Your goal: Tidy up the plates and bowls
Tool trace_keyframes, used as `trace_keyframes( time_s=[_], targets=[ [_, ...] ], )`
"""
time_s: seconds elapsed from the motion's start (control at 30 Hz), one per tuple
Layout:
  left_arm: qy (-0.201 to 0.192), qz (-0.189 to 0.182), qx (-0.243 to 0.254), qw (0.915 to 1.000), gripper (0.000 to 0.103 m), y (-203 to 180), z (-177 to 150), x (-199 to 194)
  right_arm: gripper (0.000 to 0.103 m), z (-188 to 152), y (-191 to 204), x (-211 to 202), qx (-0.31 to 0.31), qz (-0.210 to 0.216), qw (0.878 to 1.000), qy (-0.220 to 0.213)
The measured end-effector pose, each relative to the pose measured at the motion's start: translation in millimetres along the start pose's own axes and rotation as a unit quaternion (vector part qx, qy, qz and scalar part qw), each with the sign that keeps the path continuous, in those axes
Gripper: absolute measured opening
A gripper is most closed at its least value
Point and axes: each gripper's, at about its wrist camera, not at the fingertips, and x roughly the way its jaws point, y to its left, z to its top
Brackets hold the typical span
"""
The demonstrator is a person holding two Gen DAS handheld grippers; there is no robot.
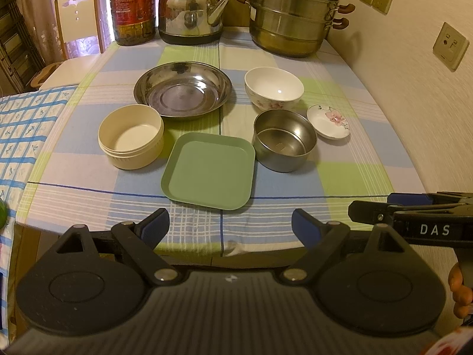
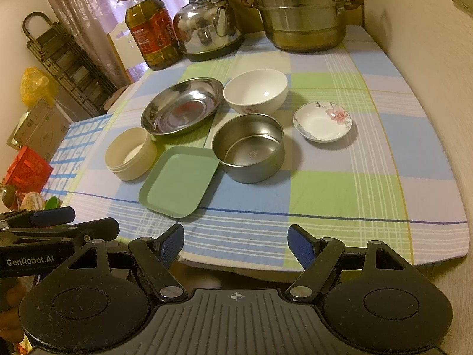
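Note:
On the checked tablecloth lie a wide steel plate [image 1: 182, 88] [image 2: 181, 105], a white flowered bowl [image 1: 274, 91] [image 2: 255, 90], a steel bowl [image 1: 284, 139] [image 2: 248, 146], a small flowered saucer [image 1: 328, 121] [image 2: 322, 121], a cream round container [image 1: 131, 135] [image 2: 130, 153] and a green square plate [image 1: 208, 170] [image 2: 179, 180]. My left gripper [image 1: 230, 227] is open and empty, above the table's near edge, short of the green plate. My right gripper [image 2: 236, 244] is open and empty at the near edge too, to the right of the left one.
At the back stand an oil bottle [image 1: 131, 6] [image 2: 150, 29], a steel kettle [image 1: 192, 11] [image 2: 210, 23] and a stacked steamer pot [image 1: 292, 14] [image 2: 304, 11]. A wall [image 1: 414, 88] runs along the right. A chair [image 1: 78, 20] and a second blue-checked table [image 1: 20, 136] are on the left.

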Motion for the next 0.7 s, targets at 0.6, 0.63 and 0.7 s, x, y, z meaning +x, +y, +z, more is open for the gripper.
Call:
trace_keyframes(
  time_s=[0.6,0.63,0.7],
  targets=[
    [0.002,-0.001,0.0,1.0,0.089,2.8,-0.4,0.6,0.077,0.7,-1.4,1.9,0.002,0.0,1.0,0.001],
    [0.002,-0.001,0.0,1.0,0.089,3.2,0.0,0.2,0.077,0.9,-1.5,1.7,0.002,0.001,1.0,0.0],
    [0.002,-0.001,0.0,1.0,0.089,2.8,-0.1,0.6,0.077,0.8,-2.1,2.3,0.002,0.001,1.0,0.0]
  ],
)
